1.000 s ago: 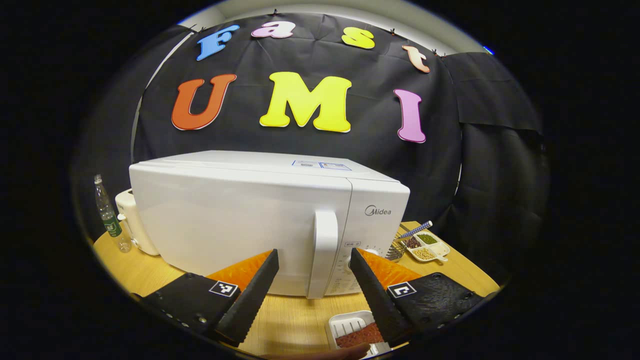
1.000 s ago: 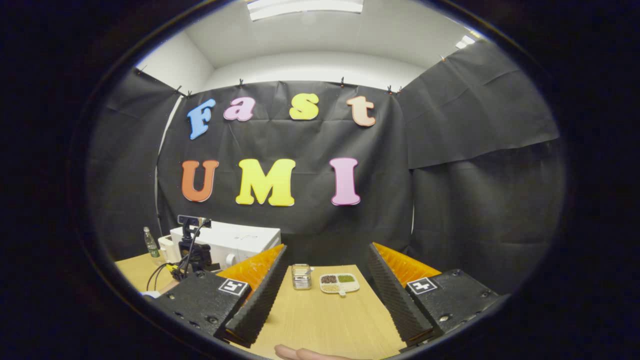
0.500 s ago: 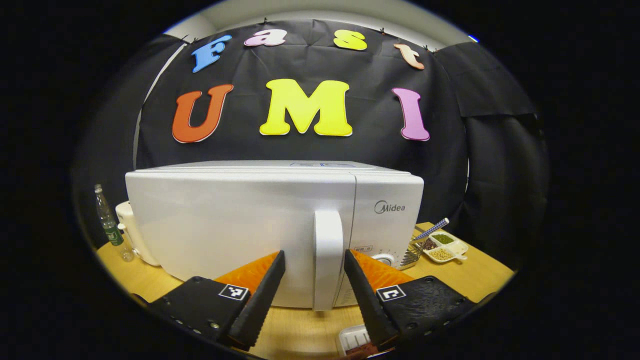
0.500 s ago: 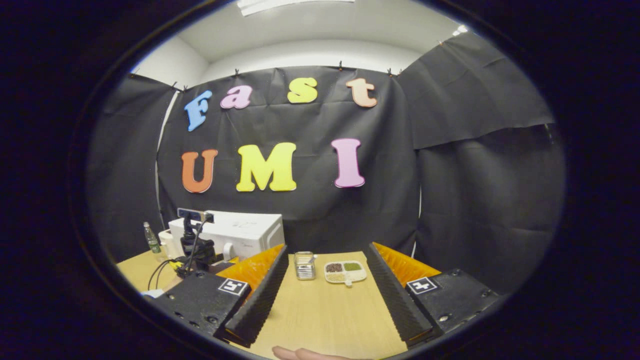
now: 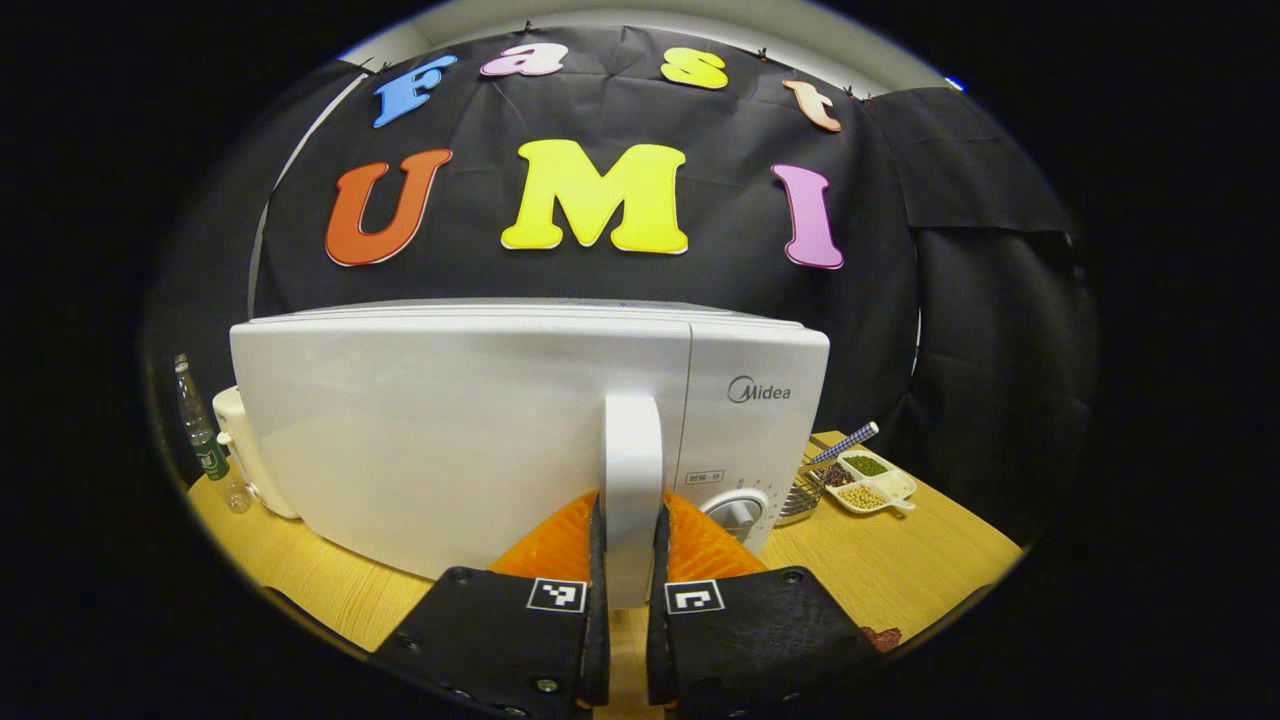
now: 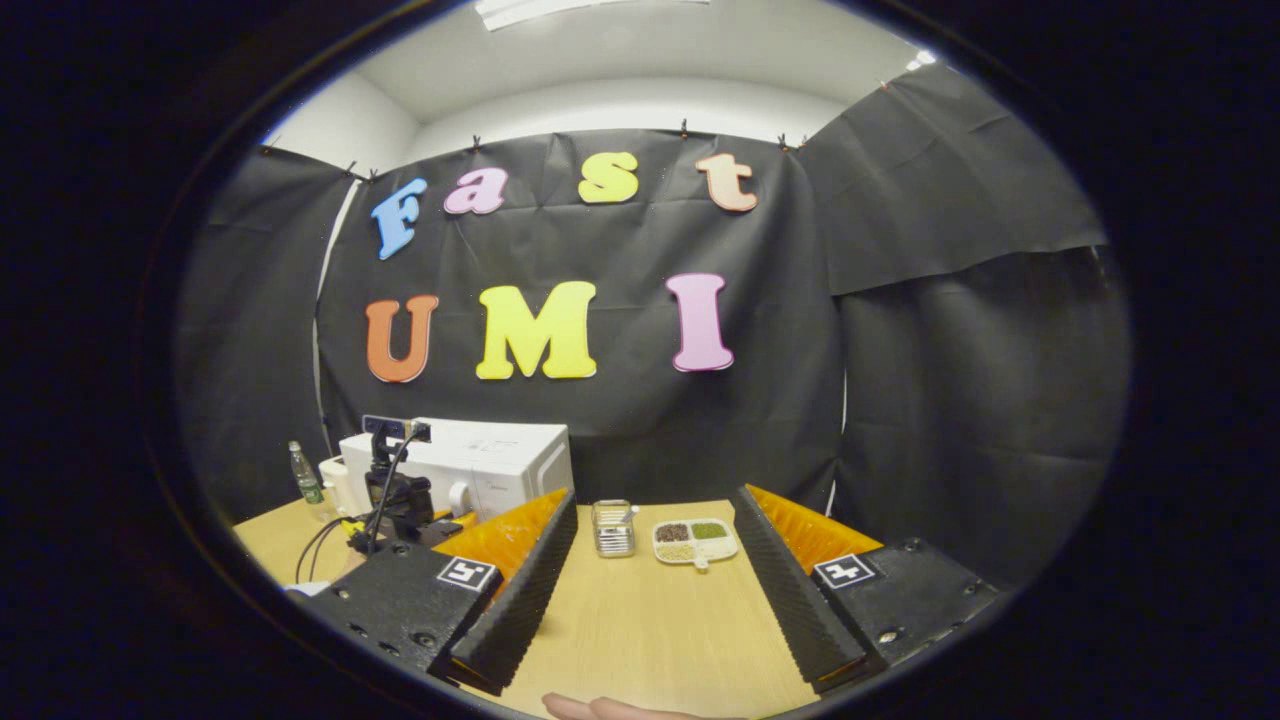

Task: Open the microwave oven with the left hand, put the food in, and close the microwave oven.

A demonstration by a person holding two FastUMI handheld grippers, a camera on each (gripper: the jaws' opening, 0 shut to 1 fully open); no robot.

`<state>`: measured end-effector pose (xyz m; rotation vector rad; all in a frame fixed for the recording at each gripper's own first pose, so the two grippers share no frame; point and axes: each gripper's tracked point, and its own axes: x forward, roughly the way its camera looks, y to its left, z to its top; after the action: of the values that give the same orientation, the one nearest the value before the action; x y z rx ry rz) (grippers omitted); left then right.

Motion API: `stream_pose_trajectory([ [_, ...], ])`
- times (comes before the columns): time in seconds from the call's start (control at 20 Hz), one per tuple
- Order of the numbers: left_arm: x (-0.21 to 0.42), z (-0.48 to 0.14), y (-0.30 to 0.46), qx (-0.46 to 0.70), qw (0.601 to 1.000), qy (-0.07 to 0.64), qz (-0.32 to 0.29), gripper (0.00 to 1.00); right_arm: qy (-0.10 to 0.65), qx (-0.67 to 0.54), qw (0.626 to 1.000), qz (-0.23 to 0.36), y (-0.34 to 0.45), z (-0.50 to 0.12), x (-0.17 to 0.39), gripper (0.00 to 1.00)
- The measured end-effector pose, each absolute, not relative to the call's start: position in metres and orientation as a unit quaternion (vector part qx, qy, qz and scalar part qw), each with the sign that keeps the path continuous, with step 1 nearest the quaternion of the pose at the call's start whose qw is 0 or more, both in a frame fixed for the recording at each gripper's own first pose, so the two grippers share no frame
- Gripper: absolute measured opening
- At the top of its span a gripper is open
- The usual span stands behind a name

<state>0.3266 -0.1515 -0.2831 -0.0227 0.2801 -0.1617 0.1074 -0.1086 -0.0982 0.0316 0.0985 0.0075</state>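
The white microwave (image 5: 460, 420) stands on the wooden table (image 5: 900, 560) with its door closed. My left gripper (image 5: 629, 508) is shut on the upright white door handle (image 5: 633, 450), one finger pressing on each side. A dark red bit of the food (image 5: 882, 636) peeks out at the lower right past the gripper body. In the right gripper view, my right gripper (image 6: 652, 500) hangs open over the table with nothing between its fingers. Far off to its left are the microwave (image 6: 490, 462) and the left gripper (image 6: 395, 495) with its cables at the handle.
A plastic bottle (image 5: 205, 450) and a cream appliance (image 5: 235, 440) stand left of the microwave. To its right are a metal rack (image 5: 800, 497), a divided dish of beans (image 5: 866, 480) and a striped utensil (image 5: 845, 443). A person's fingertip (image 6: 600, 708) shows at the bottom edge.
My left gripper moved in to the door handle and closed from wide open onto it. The right gripper stayed open and barely shifted.
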Motion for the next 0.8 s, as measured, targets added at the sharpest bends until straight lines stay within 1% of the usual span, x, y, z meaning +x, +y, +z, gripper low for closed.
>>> stream_pose_trajectory([
  [0.05, 0.325, -0.283, -0.152, -0.015, 0.987, 0.141, -0.078, 0.04, 0.048, 0.016, 0.999, 0.002, -0.11, -0.098, 0.107, 1.0],
  [0.15, 0.325, -0.284, -0.151, -0.016, 0.986, 0.144, -0.079, 0.04, 0.05, 0.017, 0.999, -0.002, -0.113, -0.1, 0.106, 1.0],
  [0.25, 0.312, -0.281, -0.149, -0.018, 0.986, 0.145, -0.076, 0.04, 0.053, 0.019, 0.998, -0.001, -0.113, -0.102, 0.106, 1.0],
  [0.3, 0.304, -0.283, -0.147, -0.012, 0.986, 0.146, -0.081, 0.04, 0.053, 0.02, 0.998, -0.002, -0.113, -0.102, 0.106, 0.9],
  [0.35, 0.293, -0.281, -0.145, -0.013, 0.986, 0.142, -0.089, 0.04, 0.053, 0.02, 0.998, -0.002, -0.114, -0.103, 0.106, 1.0],
  [0.4, 0.286, -0.279, -0.142, -0.016, 0.986, 0.133, -0.097, 0.04, 0.053, 0.019, 0.998, -0.002, -0.113, -0.103, 0.105, 0.9],
  [0.55, 0.253, -0.277, -0.131, -0.013, 0.984, 0.131, -0.117, 0.03, 0.054, 0.02, 0.998, -0.002, -0.109, -0.104, 0.104, 0.9],
  [0.75, 0.212, -0.271, -0.112, -0.029, 0.98, 0.112, -0.161, 0.04, 0.059, 0.022, 0.998, 0.003, -0.092, -0.107, 0.1, 0.9],
  [0.8, 0.2, -0.272, -0.105, -0.023, 0.979, 0.117, -0.164, 0.03, 0.061, 0.02, 0.998, 0.004, -0.088, -0.109, 0.099, 1.0],
])
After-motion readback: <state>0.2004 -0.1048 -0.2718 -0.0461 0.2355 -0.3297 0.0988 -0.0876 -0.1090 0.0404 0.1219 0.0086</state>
